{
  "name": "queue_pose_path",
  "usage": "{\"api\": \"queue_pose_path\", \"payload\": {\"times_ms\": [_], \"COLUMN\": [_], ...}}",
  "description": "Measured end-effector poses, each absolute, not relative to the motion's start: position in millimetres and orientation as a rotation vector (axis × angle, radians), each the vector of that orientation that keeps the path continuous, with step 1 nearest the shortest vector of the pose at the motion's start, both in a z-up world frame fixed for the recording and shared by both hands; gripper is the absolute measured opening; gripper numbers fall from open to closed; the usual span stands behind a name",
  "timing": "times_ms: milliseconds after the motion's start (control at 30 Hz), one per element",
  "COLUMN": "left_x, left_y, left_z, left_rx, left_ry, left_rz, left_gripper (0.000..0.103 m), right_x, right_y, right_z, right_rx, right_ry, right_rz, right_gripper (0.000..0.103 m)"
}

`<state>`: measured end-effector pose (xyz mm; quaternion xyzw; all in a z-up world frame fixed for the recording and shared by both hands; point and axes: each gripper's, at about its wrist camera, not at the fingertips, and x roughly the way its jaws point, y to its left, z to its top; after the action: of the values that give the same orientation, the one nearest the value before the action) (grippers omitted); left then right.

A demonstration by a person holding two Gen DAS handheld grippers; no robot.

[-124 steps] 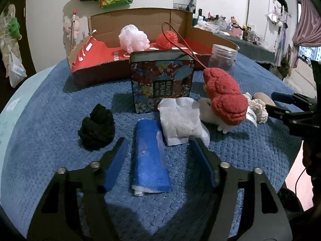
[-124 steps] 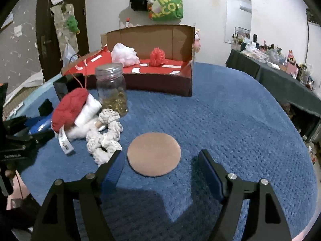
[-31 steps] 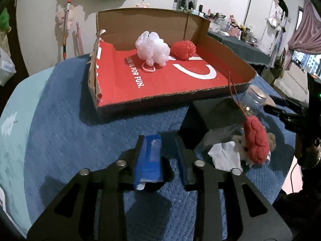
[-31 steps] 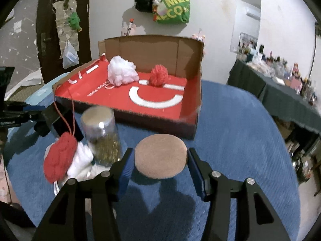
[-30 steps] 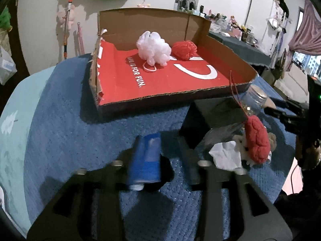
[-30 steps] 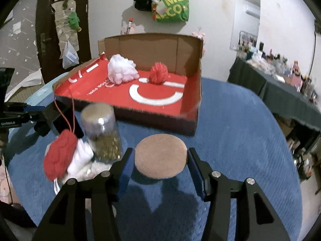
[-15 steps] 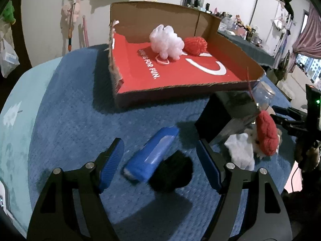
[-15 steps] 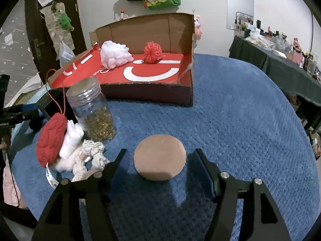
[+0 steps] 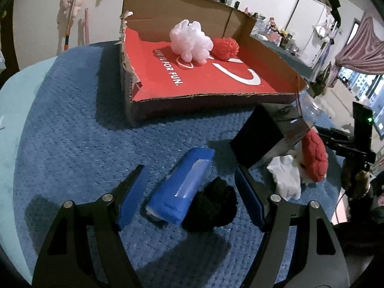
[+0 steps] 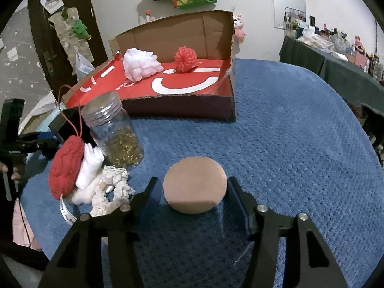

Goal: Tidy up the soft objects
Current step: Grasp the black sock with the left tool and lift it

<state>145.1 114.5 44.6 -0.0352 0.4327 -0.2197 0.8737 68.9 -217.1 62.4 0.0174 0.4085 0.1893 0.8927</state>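
The right claw (image 10: 192, 193) is closing around the round tan pad (image 10: 195, 188) between its jaws, not yet squeezing; next, pinch and lift.

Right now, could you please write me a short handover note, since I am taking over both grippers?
Left gripper: open, astride the blue roll and black pompom lying on the blue cloth; neither is gripped.
Right gripper: jaws closing around the tan round sponge, not visibly pressing it yet.
Done: white puff and red puff sit in the red box.
Left: sponge, pompom, blue roll, the red knitted toy and cream crochet piece beside the jar.
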Motion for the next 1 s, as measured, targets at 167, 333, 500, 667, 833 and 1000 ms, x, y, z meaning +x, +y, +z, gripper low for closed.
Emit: {"api": "queue_pose_path", "payload": {"times_ms": [167,333,500,667,833,1000], "left_x": [141.1,120.3,89.6,71.9,74.7,80.8], "left_y": [109.6,107.6,103.0,84.7,80.9,83.6], "left_z": [43.5,56.2,68.6,60.9,46.7,38.4], "left_rx": [-0.058,0.01,-0.004,-0.036,-0.087,-0.151], "left_ry": [0.913,0.84,0.75,0.731,0.747,0.764], "left_rz": [-0.457,-0.315,-0.272,-0.264,-0.18,-0.14], "left_gripper": [0.073,0.074,0.074,0.074,0.074,0.074], "right_x": [69.8,64.9,53.8,48.6,47.9,50.4], "right_y": [-218.6,-215.7,-212.7,-208.7,-206.3,-206.5], "right_z": [62.8,65.3,71.0,72.0,68.2,63.9], "right_rx": [0.051,0.044,0.017,-0.008,-0.025,-0.033], "right_ry": [0.85,0.838,0.799,0.763,0.756,0.761], "right_rz": [0.398,0.39,0.361,0.332,0.316,0.288], "right_gripper": [0.059,0.059,0.062,0.072,0.072,0.072]}}
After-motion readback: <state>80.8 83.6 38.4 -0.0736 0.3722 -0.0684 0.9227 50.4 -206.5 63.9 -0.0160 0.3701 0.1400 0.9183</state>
